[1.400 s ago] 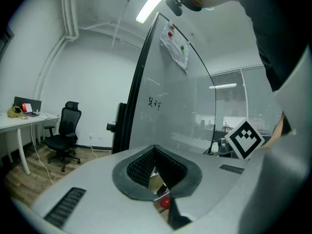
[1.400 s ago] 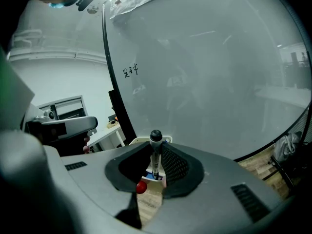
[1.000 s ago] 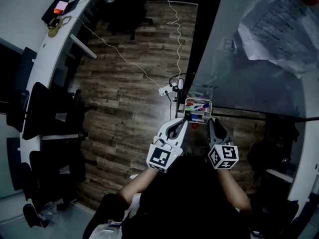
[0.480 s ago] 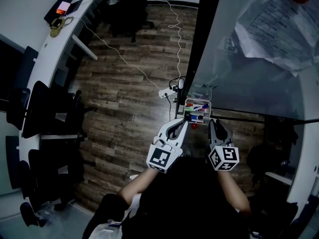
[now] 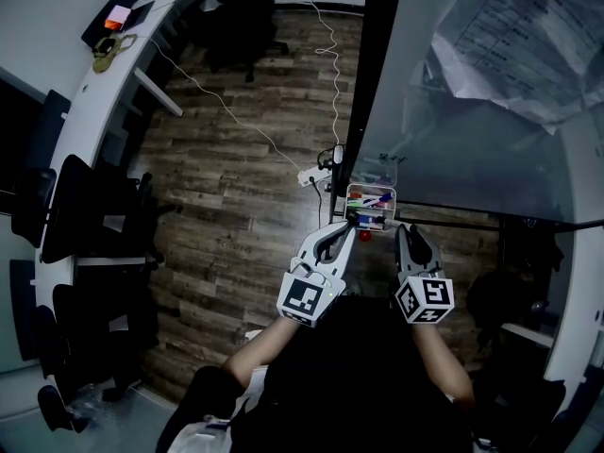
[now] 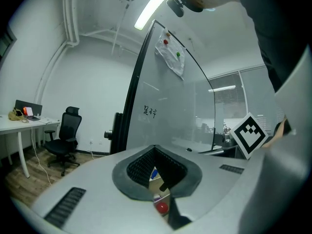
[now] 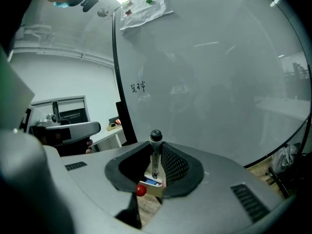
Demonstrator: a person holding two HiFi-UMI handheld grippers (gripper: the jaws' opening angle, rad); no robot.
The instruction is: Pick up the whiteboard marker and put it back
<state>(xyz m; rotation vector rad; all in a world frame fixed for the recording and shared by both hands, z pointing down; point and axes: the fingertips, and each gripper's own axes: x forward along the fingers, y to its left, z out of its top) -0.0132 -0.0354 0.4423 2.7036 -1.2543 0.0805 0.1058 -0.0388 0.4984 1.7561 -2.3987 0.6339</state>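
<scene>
One tall glass whiteboard point(image 5: 472, 149) fills the right of the scene, standing over the wooden floor point(image 5: 245, 159). Against its lower near edge sits a small marker tray point(image 5: 371, 209) stocked with coloured pens, presumably placed there so they are within reach of the writing surface. Both tongs point at this tray from just near of it. The left tongs point(image 5: 345, 234) stand slightly apart and empty, apparently idle. The right tongs point(image 5: 401, 232) are clamped on the whiteboard marker point(image 7: 155, 156), which stands upright with its dark end uppermost, in line with the tray. That posture seems chosen for lowering it straight back in.
</scene>
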